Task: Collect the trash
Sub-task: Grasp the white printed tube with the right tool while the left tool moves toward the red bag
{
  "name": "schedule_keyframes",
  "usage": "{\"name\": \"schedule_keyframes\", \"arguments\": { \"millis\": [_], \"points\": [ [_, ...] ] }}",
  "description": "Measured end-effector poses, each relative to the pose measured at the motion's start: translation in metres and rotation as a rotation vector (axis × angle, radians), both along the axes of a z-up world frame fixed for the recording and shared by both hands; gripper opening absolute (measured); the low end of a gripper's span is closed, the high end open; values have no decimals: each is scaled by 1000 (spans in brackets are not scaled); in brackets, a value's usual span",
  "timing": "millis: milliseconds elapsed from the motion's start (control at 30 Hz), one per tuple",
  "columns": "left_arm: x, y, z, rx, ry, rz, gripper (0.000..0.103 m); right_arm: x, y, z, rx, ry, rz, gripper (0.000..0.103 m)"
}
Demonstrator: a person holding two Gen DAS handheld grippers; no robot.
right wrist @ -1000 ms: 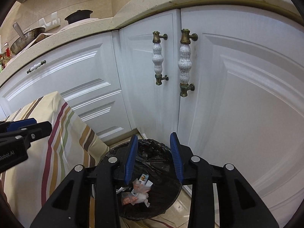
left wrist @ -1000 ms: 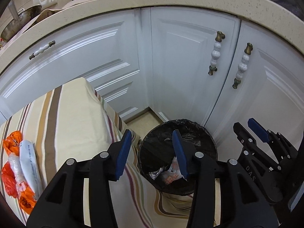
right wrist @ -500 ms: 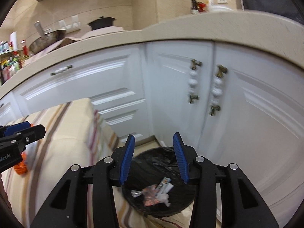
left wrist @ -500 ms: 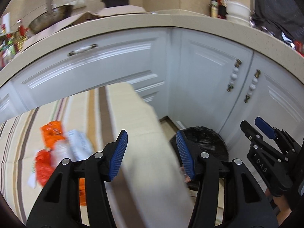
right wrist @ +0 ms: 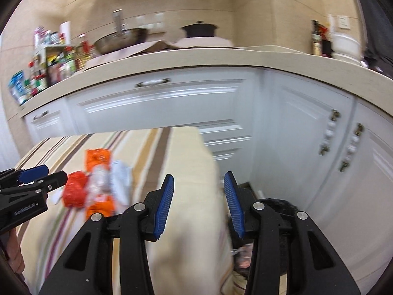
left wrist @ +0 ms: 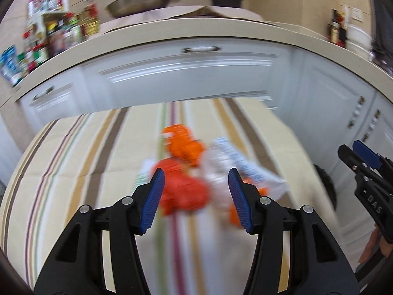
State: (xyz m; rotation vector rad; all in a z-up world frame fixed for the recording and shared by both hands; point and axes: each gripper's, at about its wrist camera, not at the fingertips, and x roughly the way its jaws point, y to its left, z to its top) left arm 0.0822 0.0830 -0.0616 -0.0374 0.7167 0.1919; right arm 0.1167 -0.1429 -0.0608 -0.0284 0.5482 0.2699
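Both grippers have swung away from the black bin [right wrist: 282, 209] toward the striped tablecloth [left wrist: 73, 162], their jaws having just been opening with nothing between them. Left gripper [left wrist: 195, 199] stands half open above the blurred pile of orange and white wrappers [left wrist: 186, 172], which lies just beyond its fingertips. Right gripper [right wrist: 199, 202], also part open and empty, hangs over the cloth's edge, wrappers off to its left, bin below right. White cabinets [right wrist: 172, 103] and a beige counter [left wrist: 196, 34] lie beyond.

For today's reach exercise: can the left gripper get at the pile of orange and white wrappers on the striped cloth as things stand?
Probably yes. The left gripper is open and empty, aimed at the wrappers, with nothing between them on the striped cloth.
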Motion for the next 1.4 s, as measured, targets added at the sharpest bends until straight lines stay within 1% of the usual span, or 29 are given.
{"name": "schedule_keyframes", "arguments": {
  "millis": [200,333,567,800,867,933,967,1000,1033,1133,1400],
  "points": [
    [-16,45,-9,-6,19,89,52,-3,41,-7,-22,29,92,43],
    [-19,64,-14,-17,26,121,52,0,60,-12,-38,55,126,43],
    [-23,83,-21,-33,34,145,52,5,78,-25,-70,106,137,43],
    [-23,89,-29,-59,56,147,52,13,85,-33,-90,168,147,43],
    [-23,87,-31,-67,60,138,53,14,85,-34,-87,184,158,36],
    [-22,83,-31,-72,62,127,54,15,87,-37,-84,207,179,22],
    [-22,81,-31,-73,62,122,54,15,87,-39,-83,220,191,19],
    [-21,79,-31,-75,63,115,57,15,88,-39,-82,221,195,15],
    [-21,77,-31,-76,62,110,59,14,88,-38,-82,218,198,14],
    [-21,70,-30,-83,57,93,59,10,88,-36,-84,202,205,11],
    [-14,45,-29,-92,40,42,61,1,69,-27,-65,140,156,10]
  ]
}}
